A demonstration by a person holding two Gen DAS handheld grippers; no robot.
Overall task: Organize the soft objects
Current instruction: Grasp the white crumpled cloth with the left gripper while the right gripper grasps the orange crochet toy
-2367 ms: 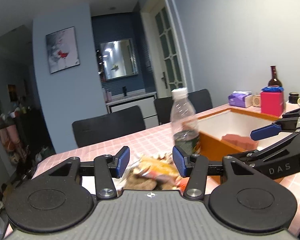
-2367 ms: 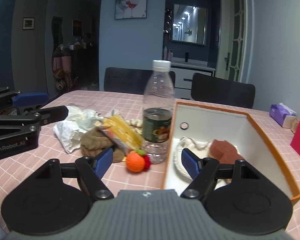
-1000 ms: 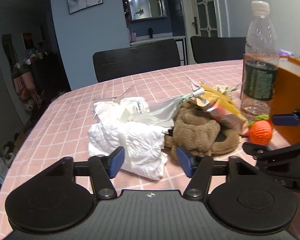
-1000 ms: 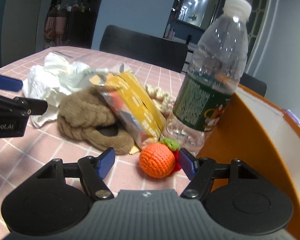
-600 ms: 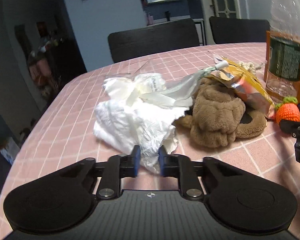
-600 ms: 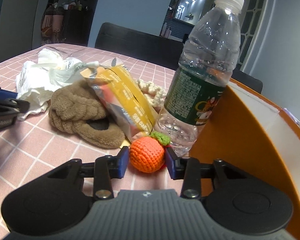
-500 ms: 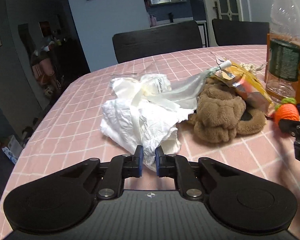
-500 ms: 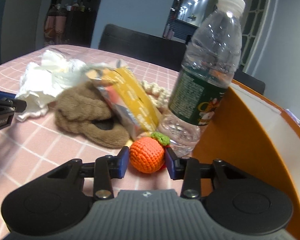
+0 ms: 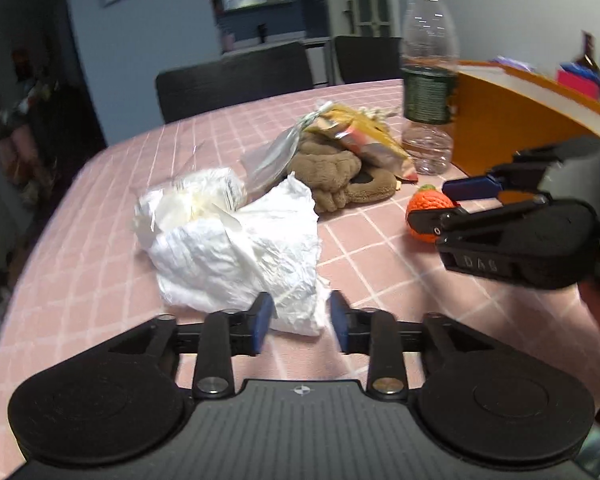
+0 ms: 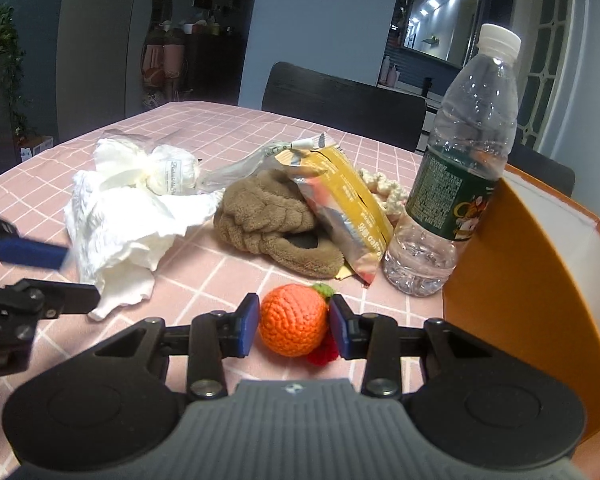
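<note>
On the left of the pink checked bench (image 9: 100, 272) lies the crumpled white tissue (image 9: 244, 252), feather-light and limp; it will crush and may tear, so a pinch on a bunched fold suits it. The left gripper (image 9: 299, 322) has its jaws apart around the tissue's near corner, not visibly pressing it. Further right sit the brown plush slipper (image 10: 272, 220), snack packet (image 10: 340, 204) and water bottle (image 10: 460, 184). The right gripper (image 10: 294, 326) brackets the crocheted orange (image 10: 292, 324), jaws touching or nearly touching its sides; it is light, squashy and grippy, best held across its middle. The orange box (image 10: 512, 280) stands rightmost.
</note>
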